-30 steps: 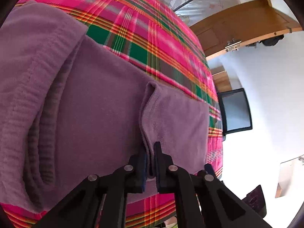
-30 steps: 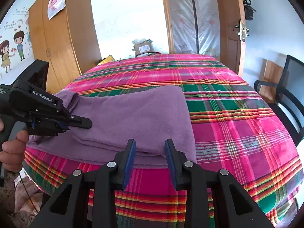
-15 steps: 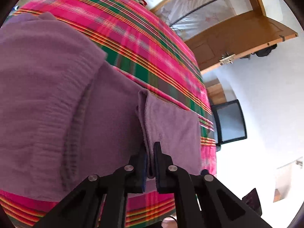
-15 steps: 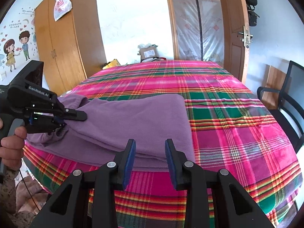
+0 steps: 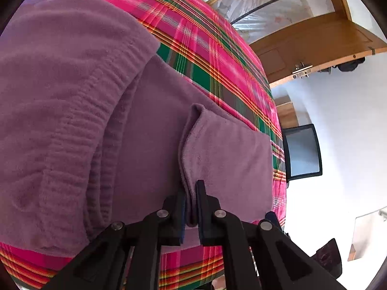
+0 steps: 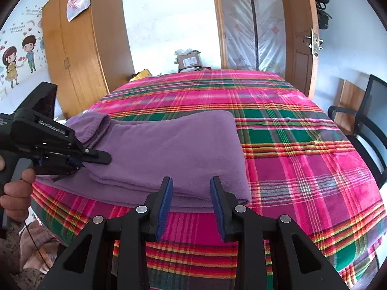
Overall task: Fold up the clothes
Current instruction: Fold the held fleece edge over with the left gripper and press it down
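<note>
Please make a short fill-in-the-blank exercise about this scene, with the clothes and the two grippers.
1. The left gripper is shut on a fold of the ____ garment.
2. The right gripper is ____ and holds nothing.
3. The garment lies on a ____ bedspread of pink and green.
4. At the right edge of the right wrist view stands a black ____.

Missing words: purple; open; plaid; chair

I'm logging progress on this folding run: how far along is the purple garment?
Done: the purple fleece garment already lies doubled in layers on the plaid bedspread. In hand: the left gripper pinches a folded edge. Left: the right gripper hovers open at the near edge, so at least one more fold seems to remain.
</note>
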The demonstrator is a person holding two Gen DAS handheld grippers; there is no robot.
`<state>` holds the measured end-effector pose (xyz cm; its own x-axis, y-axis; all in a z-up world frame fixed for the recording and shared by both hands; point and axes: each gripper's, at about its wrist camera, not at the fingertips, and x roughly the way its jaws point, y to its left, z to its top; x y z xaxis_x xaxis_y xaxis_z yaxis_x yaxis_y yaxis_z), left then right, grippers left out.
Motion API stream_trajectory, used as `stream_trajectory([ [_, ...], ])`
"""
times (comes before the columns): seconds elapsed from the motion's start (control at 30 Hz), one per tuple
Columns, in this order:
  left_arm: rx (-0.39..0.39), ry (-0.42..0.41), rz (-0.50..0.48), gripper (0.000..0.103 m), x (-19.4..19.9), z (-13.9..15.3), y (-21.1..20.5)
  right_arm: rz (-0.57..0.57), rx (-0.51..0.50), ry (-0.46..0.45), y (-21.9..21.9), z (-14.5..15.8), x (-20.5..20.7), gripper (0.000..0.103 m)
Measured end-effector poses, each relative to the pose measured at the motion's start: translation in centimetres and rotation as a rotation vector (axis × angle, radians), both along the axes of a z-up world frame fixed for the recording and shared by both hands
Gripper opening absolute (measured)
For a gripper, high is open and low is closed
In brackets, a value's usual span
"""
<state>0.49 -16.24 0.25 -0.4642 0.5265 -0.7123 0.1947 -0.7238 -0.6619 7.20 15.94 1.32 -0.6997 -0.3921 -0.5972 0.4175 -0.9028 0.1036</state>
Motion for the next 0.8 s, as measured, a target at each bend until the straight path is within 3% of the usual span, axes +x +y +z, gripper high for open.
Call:
stream_trajectory([
  [0.33,-0.028,0.022,-0.002,0.024,1.3,1.3,-0.9,0.115,0.021,0.025,-3.3,0.7,0.0,0.033],
  [0.8,0.028,0.058,0.096,0.027,3.5,2.2,-5.5,0.318,0.114,-0.005,-10.9,-1.1,0.1,0.033],
])
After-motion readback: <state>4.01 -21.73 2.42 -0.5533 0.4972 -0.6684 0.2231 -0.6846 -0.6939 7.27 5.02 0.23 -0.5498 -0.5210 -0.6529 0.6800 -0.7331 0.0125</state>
